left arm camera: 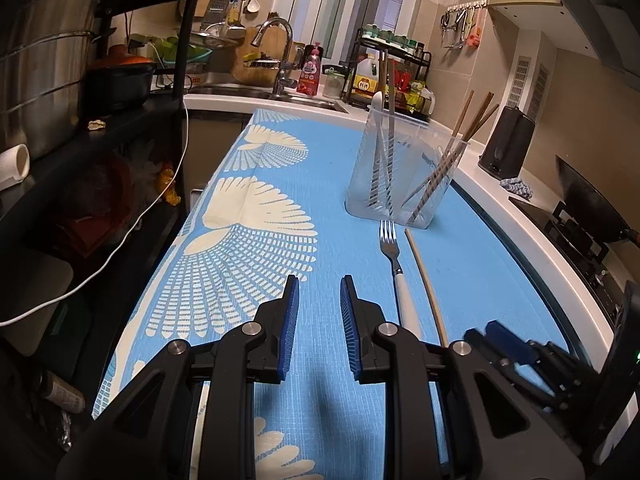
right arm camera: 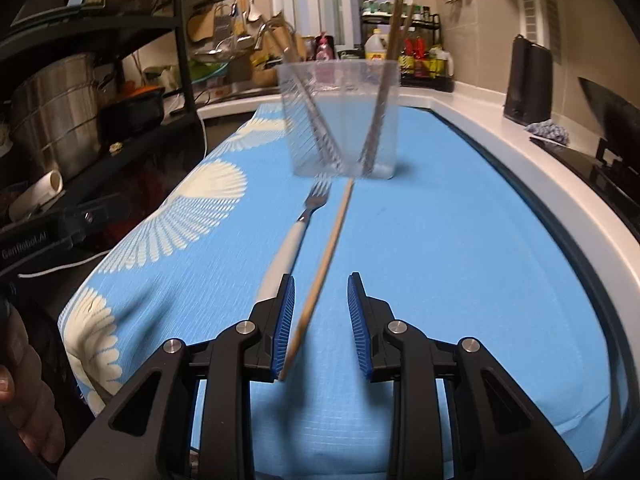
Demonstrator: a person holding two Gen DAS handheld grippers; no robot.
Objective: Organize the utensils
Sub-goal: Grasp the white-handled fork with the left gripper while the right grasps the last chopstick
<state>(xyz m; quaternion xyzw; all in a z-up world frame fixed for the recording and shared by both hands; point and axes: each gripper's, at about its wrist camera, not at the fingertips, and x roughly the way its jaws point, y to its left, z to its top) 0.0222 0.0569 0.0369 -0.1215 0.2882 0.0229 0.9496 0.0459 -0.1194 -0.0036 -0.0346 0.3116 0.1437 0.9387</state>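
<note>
The single chopstick (right arm camera: 325, 256) lies flat on the blue cloth (right arm camera: 440, 260) of the worktop, its far tip almost at the foot of the clear plastic holder (right arm camera: 340, 120), its near end between the pads of the right tool (right arm camera: 321, 322), close beside the left pad; I cannot tell whether it touches. It looks light, thin, stiff and smooth, so it may roll or slip; I judge a hold near its middle is safest, with the pads across it. Just beside it lies the fork (right arm camera: 296, 232), metal tines and a pale handle, heavier at the handle, best taken there. The holder already has chopsticks and a white utensil standing in it. Both tools are narrowly open and hold nothing; the left tool (left arm camera: 320, 320) is over bare cloth. On the left tool's body I read "GenRobot", the end unclear; bottle labels by the sink are too small to read.
</note>
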